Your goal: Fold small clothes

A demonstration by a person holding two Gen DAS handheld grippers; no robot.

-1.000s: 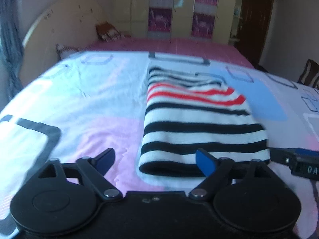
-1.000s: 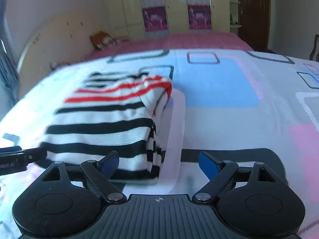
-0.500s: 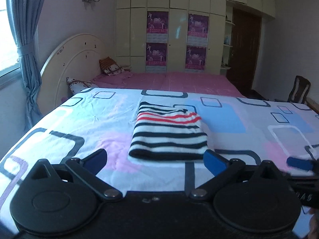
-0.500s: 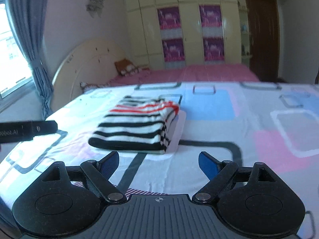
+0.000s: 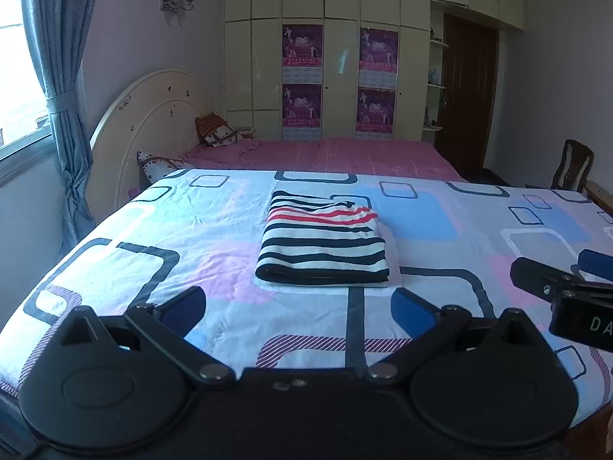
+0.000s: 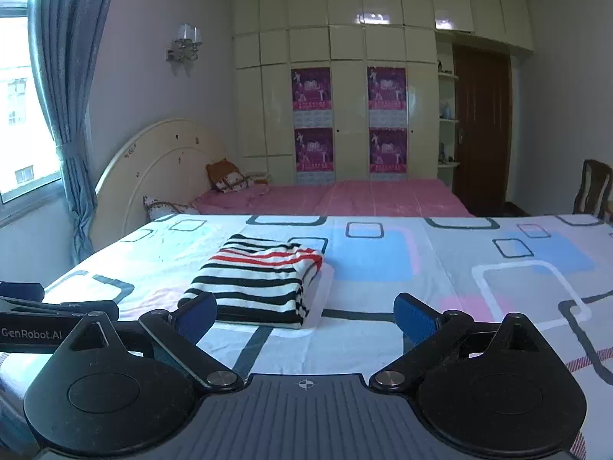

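A folded garment (image 5: 323, 243) with black, white and red stripes lies flat on the patterned bedsheet (image 5: 191, 230); the right wrist view shows the same garment (image 6: 256, 281) a little left of centre. My left gripper (image 5: 297, 308) hovers well short of it, open, nothing between its blue pads. My right gripper (image 6: 306, 312) is also back from the garment, its jaws still opening and empty. The right gripper (image 5: 563, 287) shows at the right edge of the left wrist view; the left gripper (image 6: 57, 312) shows at the left edge of the right wrist view.
The sheet covers a wide bed with a rounded headboard (image 5: 153, 122) at the left. Beyond it lie a pink cover (image 5: 325, 153) and pillows (image 5: 216, 134). A wardrobe (image 6: 345, 115), a dark door (image 6: 481, 126) and a chair (image 6: 594, 188) stand at the back. Curtain (image 6: 69, 115) at left.
Both grippers have pulled back and risen away from the folded garment, which now looks smaller and farther off. The right gripper's jaws stand slightly wider than before.
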